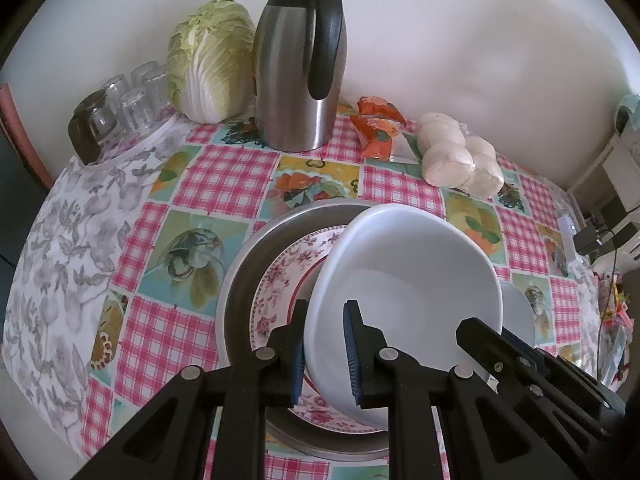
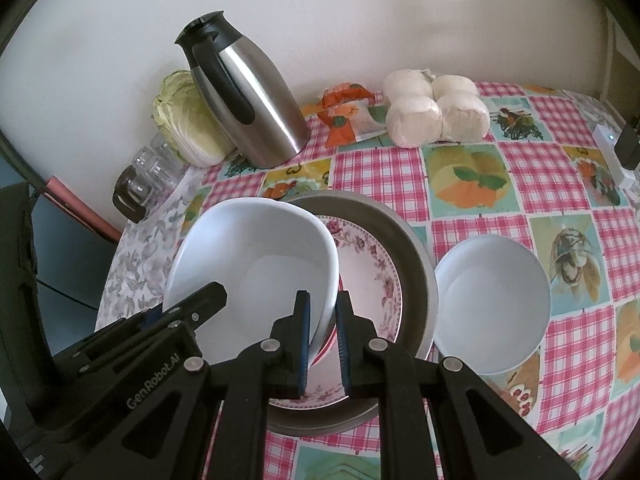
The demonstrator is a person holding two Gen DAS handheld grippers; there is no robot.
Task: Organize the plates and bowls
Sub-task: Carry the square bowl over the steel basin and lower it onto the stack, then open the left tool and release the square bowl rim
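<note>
Left wrist view: the large white bowl (image 1: pixel 404 300) hangs tilted above the floral plate (image 1: pixel 288 280), which lies in the grey metal dish (image 1: pixel 240 276) on the worktop (image 1: pixel 208 184). The left gripper (image 1: pixel 325 354) is clamped on the bowl's rim on one side, and the right gripper (image 2: pixel 323 336) is clamped on the opposite rim, so both carry it together.

The main risk, as I judge it, is the tilt: each grip is only a narrow pinch on a smooth glazed rim, so if one hand sinks faster than the other the bowl could twist out and strike the plate. Setting it down off-centre could leave it rocking on the plate's edge or knock the dish's raised wall. The smaller white bowl (image 2: pixel 492 304) stands just beside the dish and could be bumped by the right gripper.

Hidden: the bowl's underside and whether it already touches the plate cannot be told. Much of the plate lies behind the bowl, and the dish's near rim is covered by the gripper bodies.
</note>
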